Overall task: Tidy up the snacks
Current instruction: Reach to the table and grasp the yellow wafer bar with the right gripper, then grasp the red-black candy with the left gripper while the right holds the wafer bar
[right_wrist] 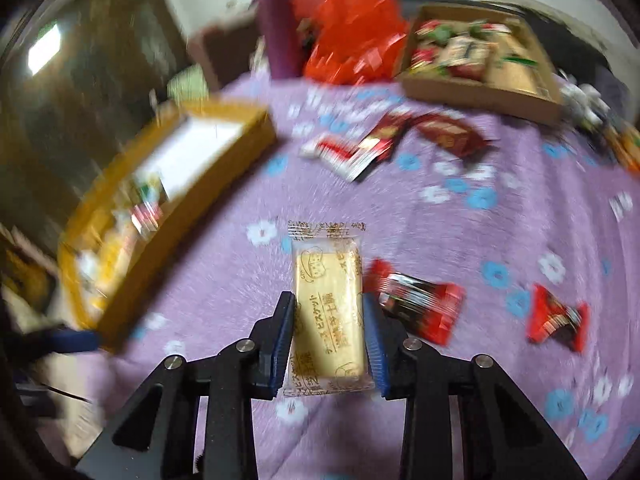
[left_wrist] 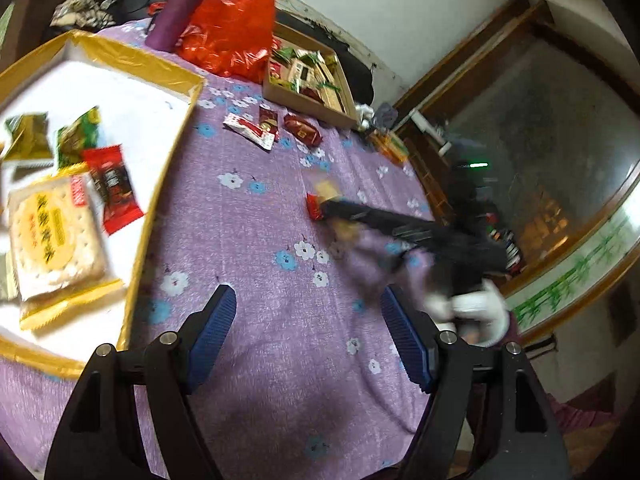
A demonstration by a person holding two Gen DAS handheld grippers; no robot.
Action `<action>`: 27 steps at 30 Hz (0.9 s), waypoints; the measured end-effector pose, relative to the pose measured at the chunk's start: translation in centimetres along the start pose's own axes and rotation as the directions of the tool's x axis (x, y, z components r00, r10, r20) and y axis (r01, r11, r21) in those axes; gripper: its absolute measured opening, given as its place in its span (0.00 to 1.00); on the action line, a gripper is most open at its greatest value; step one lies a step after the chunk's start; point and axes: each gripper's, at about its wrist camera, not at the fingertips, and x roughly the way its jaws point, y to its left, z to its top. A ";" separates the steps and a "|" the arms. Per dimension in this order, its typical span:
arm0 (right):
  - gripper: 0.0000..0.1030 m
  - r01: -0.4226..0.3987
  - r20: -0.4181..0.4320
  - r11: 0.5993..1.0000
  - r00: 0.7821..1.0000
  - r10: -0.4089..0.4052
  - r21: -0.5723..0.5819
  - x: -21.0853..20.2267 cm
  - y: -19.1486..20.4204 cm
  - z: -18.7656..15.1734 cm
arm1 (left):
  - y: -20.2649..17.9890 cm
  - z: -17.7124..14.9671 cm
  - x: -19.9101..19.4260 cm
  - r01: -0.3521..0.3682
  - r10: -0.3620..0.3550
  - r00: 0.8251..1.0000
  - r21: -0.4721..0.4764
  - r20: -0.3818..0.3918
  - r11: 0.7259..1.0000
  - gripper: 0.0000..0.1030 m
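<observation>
My right gripper (right_wrist: 329, 304) is shut on a pale yellow biscuit packet (right_wrist: 326, 308) and holds it above the purple flowered cloth (right_wrist: 460, 240). In the left wrist view the right gripper (left_wrist: 332, 210) is a blurred dark shape over the cloth. My left gripper (left_wrist: 308, 300) is open and empty above the cloth, right of the gold-rimmed white tray (left_wrist: 168, 76). The tray holds a large cracker pack (left_wrist: 54, 240), a red snack (left_wrist: 114, 188) and green packets (left_wrist: 78, 136). Red packets (right_wrist: 416, 304) lie loose on the cloth.
A cardboard box (left_wrist: 308, 100) full of snacks stands at the back, with a red plastic bag (left_wrist: 232, 24) and a purple roll (left_wrist: 188, 0) beside it. More loose packets (left_wrist: 272, 128) lie in front of the box. The table edge drops off at the right.
</observation>
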 end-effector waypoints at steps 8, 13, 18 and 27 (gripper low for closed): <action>0.34 -0.033 0.172 0.969 0.985 -0.010 0.243 -4.8 -9.1 -2.2 | -4.1 3.9 7.3 -0.104 0.114 0.992 0.153 -0.060 0.983 0.73; 0.34 -0.153 0.213 0.917 0.974 0.076 0.369 -4.3 -13.5 -3.3 | -5.5 7.6 12.7 -0.113 0.128 0.989 0.175 -0.076 0.978 0.72; 0.34 -0.199 0.231 0.889 0.967 0.109 0.413 -4.8 -15.0 -3.8 | -6.4 10.4 17.6 -0.196 0.213 0.976 0.243 -0.046 0.950 0.72; 0.34 -0.184 0.249 0.892 0.965 0.084 0.413 -5.6 -14.7 -4.2 | -8.1 5.6 19.2 -0.084 0.205 0.942 0.405 -0.267 0.910 0.72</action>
